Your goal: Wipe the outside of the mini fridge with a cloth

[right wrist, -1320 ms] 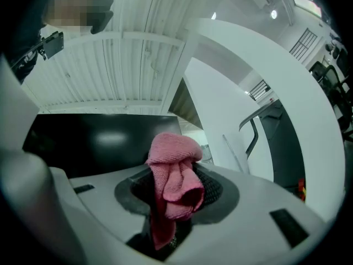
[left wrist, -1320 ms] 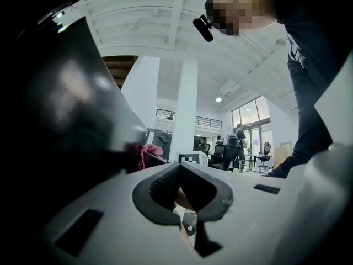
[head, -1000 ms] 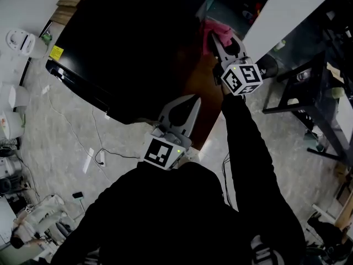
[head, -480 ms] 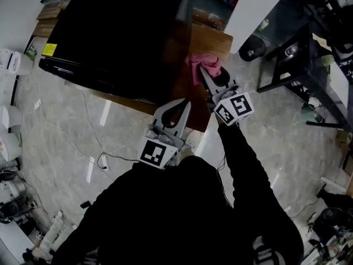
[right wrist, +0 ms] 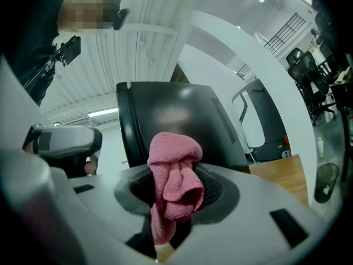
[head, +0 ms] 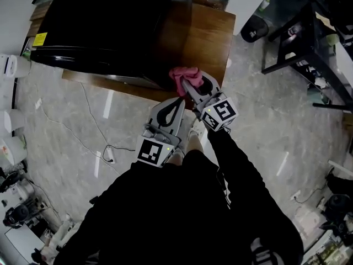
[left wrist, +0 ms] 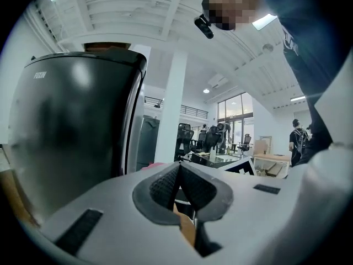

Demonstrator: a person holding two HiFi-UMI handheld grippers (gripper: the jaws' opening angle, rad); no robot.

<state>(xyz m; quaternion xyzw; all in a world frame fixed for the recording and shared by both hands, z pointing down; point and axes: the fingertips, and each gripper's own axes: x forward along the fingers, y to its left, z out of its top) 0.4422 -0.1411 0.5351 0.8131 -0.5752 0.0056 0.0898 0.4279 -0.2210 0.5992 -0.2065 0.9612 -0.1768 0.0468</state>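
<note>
R gripper clamped on pink cloth, cloth at mini fridge near lower corner. L gripper closed, empty, just beside. Risk: bunched cloth prob slips from jaws if dragged hard; only 1 small contact patch, could miss spots.

Mini fridge on board, cloth beside

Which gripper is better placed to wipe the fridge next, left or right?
Right, probably. The right gripper is shut on the pink cloth, close by the fridge. The left gripper is shut with nothing between its jaws.
</note>
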